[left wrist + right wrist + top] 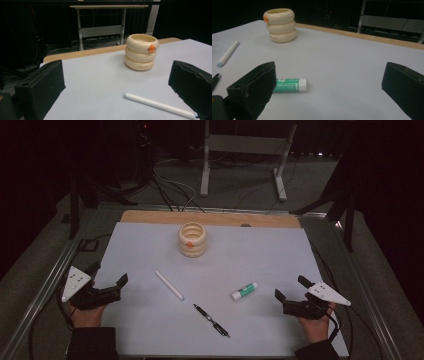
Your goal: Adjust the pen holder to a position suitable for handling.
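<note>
With both the left gripper (107, 281) and right gripper (289, 287) wide open and empty, the round glue stick (244, 291) and white marker (169, 285) may roll off under a clumsy nudge.

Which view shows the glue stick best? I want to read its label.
The right gripper view: the glue stick lies close, its green label facing the camera, one end behind a jaw. The high view shows it small.

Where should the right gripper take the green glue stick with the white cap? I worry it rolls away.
Grip the green glue stick at mid-body, coming from above with the jaws across its length. It lies flat and round on the white table sheet, so squeezing both long sides should stop rolling. The right gripper is open nearby.
</note>
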Demonstrator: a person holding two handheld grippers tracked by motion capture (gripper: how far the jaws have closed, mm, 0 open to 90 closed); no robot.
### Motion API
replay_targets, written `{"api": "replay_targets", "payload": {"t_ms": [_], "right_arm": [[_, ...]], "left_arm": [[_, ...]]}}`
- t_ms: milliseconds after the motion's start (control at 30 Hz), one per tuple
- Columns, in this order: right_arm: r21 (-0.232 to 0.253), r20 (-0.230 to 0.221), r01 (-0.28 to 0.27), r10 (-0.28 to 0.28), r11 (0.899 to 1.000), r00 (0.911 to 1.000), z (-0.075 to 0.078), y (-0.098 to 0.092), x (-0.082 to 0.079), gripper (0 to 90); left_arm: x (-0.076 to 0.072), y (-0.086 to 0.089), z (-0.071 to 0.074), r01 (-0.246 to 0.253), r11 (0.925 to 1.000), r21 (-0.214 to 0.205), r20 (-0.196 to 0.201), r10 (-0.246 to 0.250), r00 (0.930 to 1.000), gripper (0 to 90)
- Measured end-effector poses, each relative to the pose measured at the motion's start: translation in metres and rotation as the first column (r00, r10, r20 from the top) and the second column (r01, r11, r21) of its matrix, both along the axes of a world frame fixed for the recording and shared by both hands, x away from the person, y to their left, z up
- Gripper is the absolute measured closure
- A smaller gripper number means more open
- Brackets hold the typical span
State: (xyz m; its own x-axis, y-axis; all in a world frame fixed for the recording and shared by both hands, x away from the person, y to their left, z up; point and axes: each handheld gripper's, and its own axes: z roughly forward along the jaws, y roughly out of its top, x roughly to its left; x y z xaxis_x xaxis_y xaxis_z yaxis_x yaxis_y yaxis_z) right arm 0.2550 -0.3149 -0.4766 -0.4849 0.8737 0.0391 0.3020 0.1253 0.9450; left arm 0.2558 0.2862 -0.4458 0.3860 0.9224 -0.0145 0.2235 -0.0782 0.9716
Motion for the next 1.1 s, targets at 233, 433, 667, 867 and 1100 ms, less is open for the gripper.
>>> {"api": "replay_targets", "payload": {"t_ms": [233,433,667,867,1100], "right_arm": [[0.02,0.0,0.002,-0.002,1.0,1.0,0.0,0.0,0.001,0.2],[0.023,0.007,0.005,-0.005,1.0,1.0,0.0,0.0,0.003,0.2],[0.015,0.011,0.008,-0.008,1.0,0.9999,0.0,-0.001,0.002,0.2],[0.019,0.008,0.013,-0.014,1.0,0.9999,-0.001,-0.001,0.002,0.2],[0.03,0.007,0.022,-0.022,0.999,0.9997,-0.001,-0.002,0.003,0.2]], "left_arm": [[-0.001,0.0,0.0,-0.002,1.0,-0.004,-0.006,0.002,1.0,0.4],[0.0,-0.003,0.001,0.0,1.0,0.008,-0.018,0.0,0.9998,0.4],[0.006,-0.01,0.003,0.011,0.9996,0.028,-0.048,-0.01,0.9988,0.4],[0.009,-0.013,0.006,0.019,0.9991,0.039,-0.053,-0.016,0.9985,0.4],[0.015,-0.015,0.012,0.027,0.9986,0.045,-0.054,-0.025,0.9982,0.4]]}}
